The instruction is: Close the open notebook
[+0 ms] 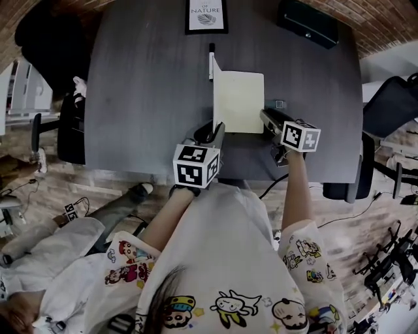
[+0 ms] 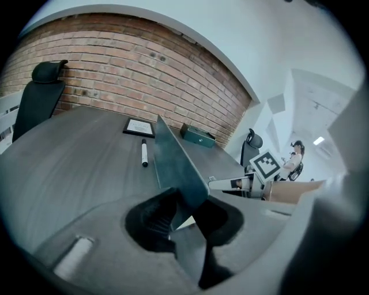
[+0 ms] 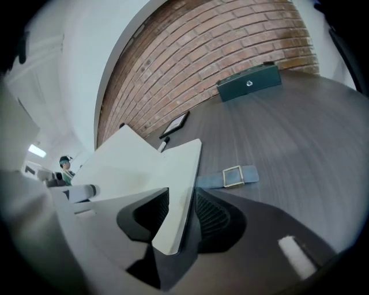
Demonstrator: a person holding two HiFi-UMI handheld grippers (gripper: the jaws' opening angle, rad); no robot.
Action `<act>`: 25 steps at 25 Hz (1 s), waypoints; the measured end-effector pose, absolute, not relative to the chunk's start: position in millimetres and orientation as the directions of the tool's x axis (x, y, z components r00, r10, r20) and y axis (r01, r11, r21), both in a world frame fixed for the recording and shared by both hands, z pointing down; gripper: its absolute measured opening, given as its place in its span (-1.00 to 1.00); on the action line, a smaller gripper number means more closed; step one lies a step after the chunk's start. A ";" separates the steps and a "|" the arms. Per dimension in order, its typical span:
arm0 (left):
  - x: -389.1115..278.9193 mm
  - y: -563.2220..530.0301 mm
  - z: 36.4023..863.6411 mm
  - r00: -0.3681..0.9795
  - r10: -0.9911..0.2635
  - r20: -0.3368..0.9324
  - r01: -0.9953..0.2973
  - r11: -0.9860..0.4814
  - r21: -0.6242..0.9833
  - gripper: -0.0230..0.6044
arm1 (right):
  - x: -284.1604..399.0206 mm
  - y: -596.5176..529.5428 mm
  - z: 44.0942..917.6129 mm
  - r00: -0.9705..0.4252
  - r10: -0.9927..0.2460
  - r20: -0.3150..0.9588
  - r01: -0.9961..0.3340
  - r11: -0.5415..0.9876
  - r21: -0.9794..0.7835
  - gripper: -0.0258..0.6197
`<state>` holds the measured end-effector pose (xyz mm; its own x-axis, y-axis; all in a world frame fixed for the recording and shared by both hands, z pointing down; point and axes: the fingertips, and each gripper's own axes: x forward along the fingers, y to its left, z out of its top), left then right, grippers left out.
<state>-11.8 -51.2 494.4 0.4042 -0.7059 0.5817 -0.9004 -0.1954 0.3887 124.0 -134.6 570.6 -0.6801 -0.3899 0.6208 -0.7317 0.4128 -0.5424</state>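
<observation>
Notebook [image 1: 238, 101] half-open on table [image 1: 130, 98], left cover [image 2: 173, 158] upright. L hand-held gripper [image 1: 217, 129], angled down, slightly spread round cover; R hand-held gripper [image 1: 266, 115] wide, astride pages' [image 3: 144, 167] corner.

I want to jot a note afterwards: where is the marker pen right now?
In the head view the marker pen lies on the table just beyond the far left corner of the notebook, short of the framed print.

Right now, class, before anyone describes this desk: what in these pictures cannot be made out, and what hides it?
Framed print: head view, top cut off by the picture's edge; left gripper view, too small to read.
Notebook near corners: head view, covered by the left gripper and right gripper.
Buckled strap: head view, mostly behind the right gripper.
</observation>
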 end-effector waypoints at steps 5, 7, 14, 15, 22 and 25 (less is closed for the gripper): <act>-1.1 -52.8 494.4 0.418 -0.683 0.599 -0.905 -0.251 0.345 -0.65 | 140.0 -130.3 549.2 -0.757 -0.444 0.479 -0.633 0.318 -0.706 -0.44; 2.9 -53.7 493.5 0.423 -0.674 0.606 -0.905 -0.279 0.321 -0.62 | 143.5 -128.5 542.1 -0.770 -0.460 0.442 -0.603 0.302 -0.738 -0.44; 33.5 -59.3 498.8 0.463 -0.624 0.630 -0.883 -0.385 0.268 -0.44 | 150.7 -117.0 537.9 -0.792 -0.466 0.394 -0.548 0.261 -0.794 -0.43; 37.7 -59.6 499.9 0.468 -0.617 0.632 -0.879 -0.398 0.263 -0.42 | 152.8 -114.9 537.9 -0.792 -0.471 0.388 -0.541 0.248 -0.804 -0.44; 66.4 -60.9 506.7 0.497 -0.570 0.654 -0.844 -0.491 0.213 -0.27 | 177.8 -100.7 537.1 -0.762 -0.526 0.378 -0.537 0.186 -0.823 -0.44; 77.8 -63.1 516.2 0.500 -0.551 0.669 -0.829 -0.527 0.186 -0.23 | 187.3 -97.6 539.9 -0.747 -0.546 0.380 -0.541 0.166 -0.825 -0.44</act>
